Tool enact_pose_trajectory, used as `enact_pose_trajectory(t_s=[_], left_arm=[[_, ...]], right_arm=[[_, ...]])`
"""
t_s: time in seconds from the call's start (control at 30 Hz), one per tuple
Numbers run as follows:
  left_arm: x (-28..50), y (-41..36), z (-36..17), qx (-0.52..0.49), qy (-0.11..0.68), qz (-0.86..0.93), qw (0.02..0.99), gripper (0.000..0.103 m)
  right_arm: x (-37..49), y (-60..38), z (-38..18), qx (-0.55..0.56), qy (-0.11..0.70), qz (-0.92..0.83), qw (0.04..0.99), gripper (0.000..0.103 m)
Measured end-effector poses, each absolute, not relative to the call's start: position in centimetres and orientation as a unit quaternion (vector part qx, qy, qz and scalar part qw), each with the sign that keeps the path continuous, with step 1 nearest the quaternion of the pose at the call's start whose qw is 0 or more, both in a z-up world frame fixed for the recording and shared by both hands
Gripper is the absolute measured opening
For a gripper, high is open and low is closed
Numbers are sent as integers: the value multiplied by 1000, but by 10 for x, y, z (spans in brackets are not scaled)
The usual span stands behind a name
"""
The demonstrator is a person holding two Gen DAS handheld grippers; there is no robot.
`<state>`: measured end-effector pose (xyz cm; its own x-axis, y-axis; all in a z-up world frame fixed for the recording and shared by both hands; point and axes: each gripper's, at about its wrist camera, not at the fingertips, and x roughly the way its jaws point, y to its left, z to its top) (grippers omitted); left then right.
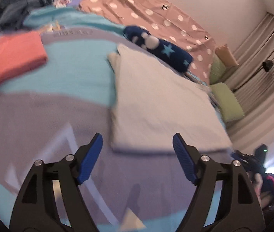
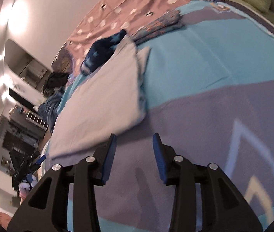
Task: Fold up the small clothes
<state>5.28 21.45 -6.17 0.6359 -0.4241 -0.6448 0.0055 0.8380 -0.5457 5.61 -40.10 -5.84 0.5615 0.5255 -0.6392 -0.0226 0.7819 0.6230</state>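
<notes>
A pale grey folded garment (image 1: 156,104) lies flat on the turquoise and lilac bedspread (image 1: 75,77). My left gripper (image 1: 137,141) hovers at its near edge, open wide, nothing between the blue pads. In the right wrist view the same grey garment (image 2: 102,100) lies up and to the left of my right gripper (image 2: 134,141), which is open with a narrower gap and holds nothing. A folded coral garment (image 1: 15,56) rests at the left. A dark blue star-print garment (image 1: 162,48) lies just behind the grey one.
A pink dotted cover (image 1: 146,13) runs along the wall. Green pillows (image 1: 225,100) sit at the bed's right end near the curtains. A heap of blue clothes (image 1: 20,5) is at the far left. A folded patterned piece (image 2: 162,27) lies far across the bedspread (image 2: 204,58).
</notes>
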Motion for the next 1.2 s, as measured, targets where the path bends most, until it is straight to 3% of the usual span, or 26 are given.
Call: enact_pose_trajectory(t_s=[0.1,0.33,0.43,0.47,0.53,0.57,0.6,0.63,0.67,0.9,1.07,1.13,1.2], left_arm=[[49,204,-88,-307,432,-147,835,77],[63,204,-92,-328,401,-150,842,80],[77,207,-95,-345,384,-153,843,76],[82,206,-95,-345,381,-152,844,70],[93,206,-102,-359,374,-142,843,34],[100,207,-110,-385,381,-145,828,5],[104,209,-116,-410,385,-146,814,6],[106,212,-117,-419,383,-145,811,5],[105,212,-113,-419,376,-150,813,5],[75,228,-41,-362,329,-175,854,3],[27,237,-23,-295,360,-155,871,4],[12,240,-33,-263,382,-122,877,8],[-5,248,-43,-233,396,-54,886,19]], right_arm=[[62,-387,-66,305,444,175,824,40],[83,-378,-79,357,435,170,809,42],[94,-382,-83,383,422,160,806,42],[99,-384,-84,392,417,154,805,42],[104,-385,-86,404,409,145,805,42],[107,-385,-86,405,405,137,808,39],[109,-384,-86,399,406,128,812,34],[112,-382,-87,392,415,113,813,8],[112,-383,-89,400,420,111,807,2],[64,-375,-38,400,379,175,816,2],[-1,-355,-39,339,424,180,820,2],[-20,-346,-64,335,471,185,795,4],[-34,-347,-79,344,487,191,780,6]])
